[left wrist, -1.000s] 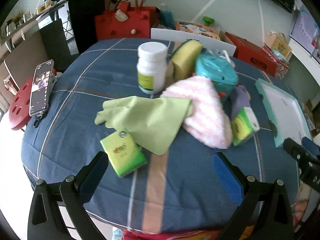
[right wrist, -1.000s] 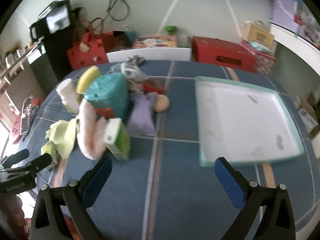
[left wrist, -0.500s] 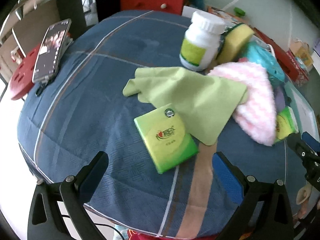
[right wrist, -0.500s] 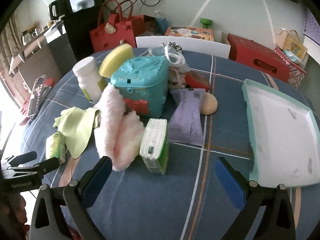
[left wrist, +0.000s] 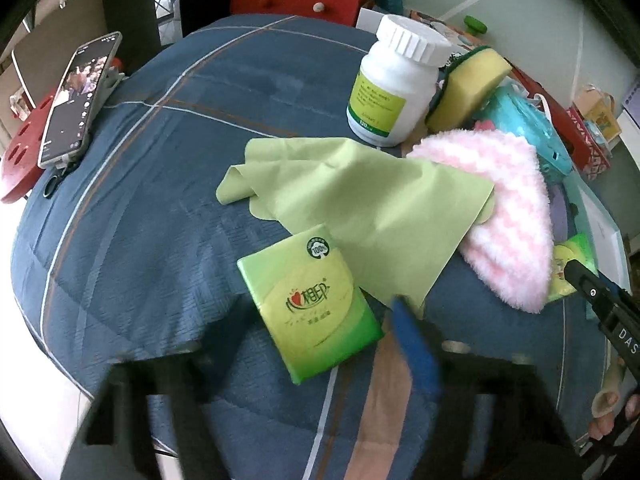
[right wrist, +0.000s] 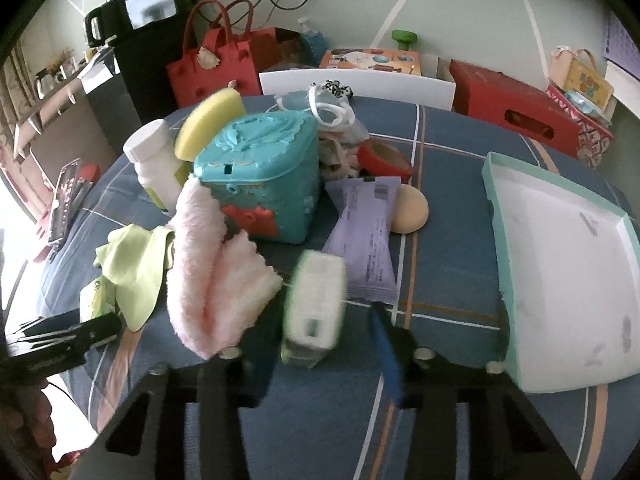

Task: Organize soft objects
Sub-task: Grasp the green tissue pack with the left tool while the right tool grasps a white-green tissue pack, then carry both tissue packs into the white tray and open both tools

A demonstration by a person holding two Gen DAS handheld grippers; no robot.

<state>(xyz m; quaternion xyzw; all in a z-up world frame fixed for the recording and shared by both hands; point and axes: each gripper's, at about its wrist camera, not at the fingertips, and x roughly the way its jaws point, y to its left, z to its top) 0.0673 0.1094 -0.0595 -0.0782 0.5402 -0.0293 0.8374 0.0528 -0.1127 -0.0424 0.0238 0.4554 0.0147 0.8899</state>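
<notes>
Evidently both tongs have just been closing to lift soft packs: left gripper [left wrist: 304,344] astride the green tissue pack [left wrist: 310,307], right gripper [right wrist: 320,340] around the white tissue pack [right wrist: 316,304], with the tray [right wrist: 496,184] waiting at three o'clock; whether the pads press yet, I cannot tell.

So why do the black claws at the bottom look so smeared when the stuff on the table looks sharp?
Left wrist view: the left gripper is motion-blurred, its jaws just closing around the green tissue pack, which stays crisp. Right wrist view: the right gripper and the tissue pack between its fingers smear too. Both fisheye views bend the table edge.
</notes>
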